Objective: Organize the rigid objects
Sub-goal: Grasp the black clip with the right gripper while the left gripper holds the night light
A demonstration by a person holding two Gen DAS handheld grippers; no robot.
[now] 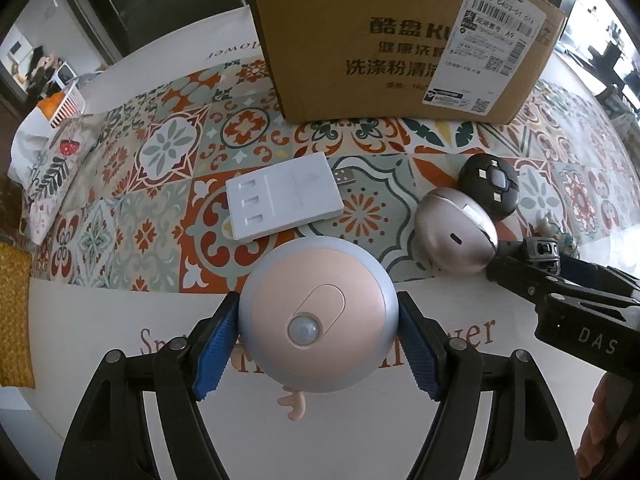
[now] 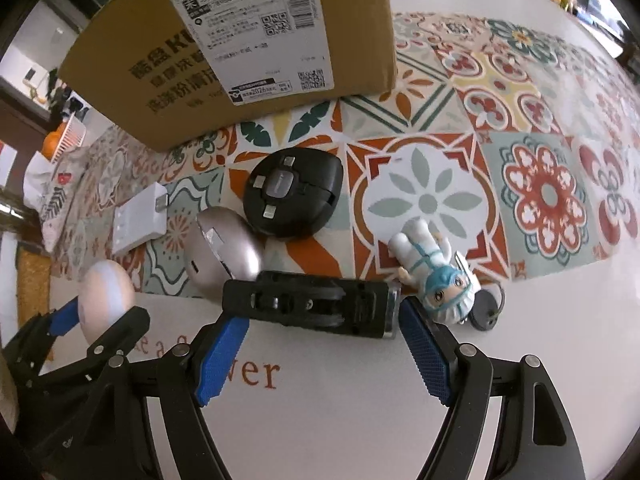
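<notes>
Being clamped between the blue pads of the left tool [image 1: 319, 336] is a round pink sensor light [image 1: 319, 316], held above the white near edge of the tabletop [image 2: 360, 420]. The right tool [image 2: 322, 350] is being held with its fingers apart around a black clamp block [image 2: 312, 308]; whether the pads are touching the block cannot be told. A cardboard box [image 1: 384, 40] is standing at the far side of the patterned cloth, presumably where the things are being gathered. A white hub [image 1: 282, 196], a silver mouse [image 1: 456, 236], a black mouse [image 1: 490, 184] and a small figurine [image 2: 434, 268] are lying in between. The light is being gripped only at its smooth, curved rim, so it is judged likely to slip or rotate if the tool is tilted. The block is lying just beside the silver mouse and the figurine, so either is being put at risk of a knock if the right tool is closed or lifted carelessly.
</notes>
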